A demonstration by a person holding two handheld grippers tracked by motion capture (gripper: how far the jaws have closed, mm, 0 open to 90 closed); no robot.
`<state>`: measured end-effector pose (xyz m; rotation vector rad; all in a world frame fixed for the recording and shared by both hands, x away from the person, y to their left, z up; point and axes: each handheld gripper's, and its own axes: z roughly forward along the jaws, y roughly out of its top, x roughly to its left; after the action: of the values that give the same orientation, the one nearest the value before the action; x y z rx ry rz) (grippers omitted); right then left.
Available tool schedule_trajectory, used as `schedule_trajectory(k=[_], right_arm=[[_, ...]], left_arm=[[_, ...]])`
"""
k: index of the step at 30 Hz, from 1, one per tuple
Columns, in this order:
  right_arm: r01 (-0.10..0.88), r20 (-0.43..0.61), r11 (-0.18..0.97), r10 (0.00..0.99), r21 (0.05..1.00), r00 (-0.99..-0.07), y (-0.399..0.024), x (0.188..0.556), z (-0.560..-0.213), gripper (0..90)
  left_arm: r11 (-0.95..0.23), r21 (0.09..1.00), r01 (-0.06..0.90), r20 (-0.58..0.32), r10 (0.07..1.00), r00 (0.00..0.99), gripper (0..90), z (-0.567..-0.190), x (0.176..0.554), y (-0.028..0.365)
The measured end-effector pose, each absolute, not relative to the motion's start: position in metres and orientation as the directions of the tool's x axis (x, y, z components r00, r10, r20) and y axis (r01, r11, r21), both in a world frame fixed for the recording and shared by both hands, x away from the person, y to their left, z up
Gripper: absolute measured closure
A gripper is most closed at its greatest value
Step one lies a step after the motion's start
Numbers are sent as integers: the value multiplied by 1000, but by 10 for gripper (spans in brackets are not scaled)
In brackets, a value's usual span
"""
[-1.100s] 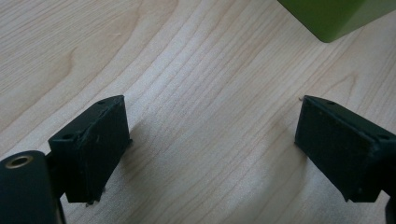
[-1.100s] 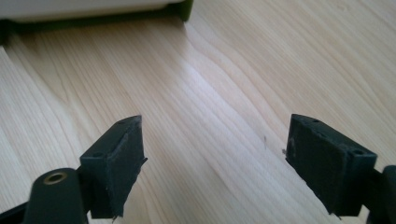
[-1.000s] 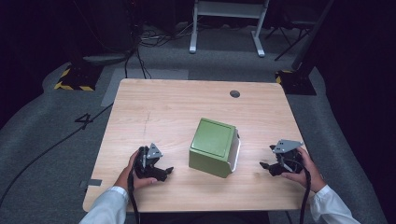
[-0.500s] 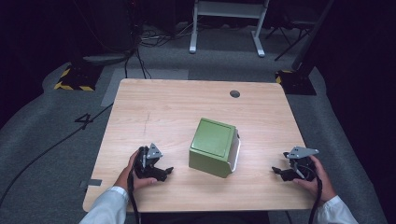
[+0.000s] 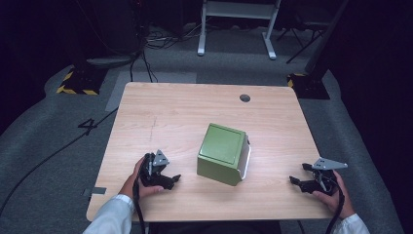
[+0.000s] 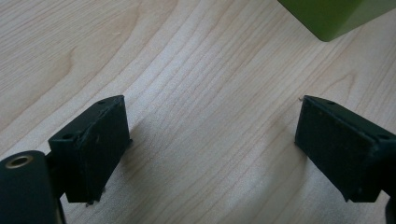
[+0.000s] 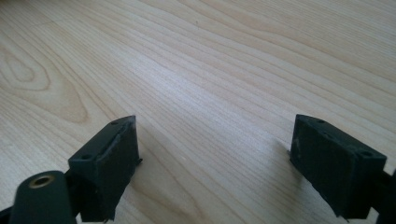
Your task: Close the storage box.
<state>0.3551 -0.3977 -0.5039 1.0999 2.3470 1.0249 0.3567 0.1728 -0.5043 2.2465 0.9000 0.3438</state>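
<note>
Both my tools, left tool (image 5: 168, 179) and right tool (image 5: 298, 179), gape empty; the green box (image 5: 223, 153) (smooth-sided) could slip if squeezed unevenly.

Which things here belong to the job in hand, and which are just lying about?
Part of the job:
green box, tilted, in the middle of the table
left claw, open, nearest the box
right claw, open, apart from the box

Just lying about:
white frame on the floor behind
cables on the carpet
striped block
</note>
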Motion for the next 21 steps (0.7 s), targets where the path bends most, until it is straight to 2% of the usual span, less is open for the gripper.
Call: schedule_trajectory(k=[21], right_arm=[[519, -10, 432, 776, 738, -631, -397, 355, -504, 153]], left_arm=[[-525, 682, 509, -9, 690, 724, 102, -504, 356, 173]])
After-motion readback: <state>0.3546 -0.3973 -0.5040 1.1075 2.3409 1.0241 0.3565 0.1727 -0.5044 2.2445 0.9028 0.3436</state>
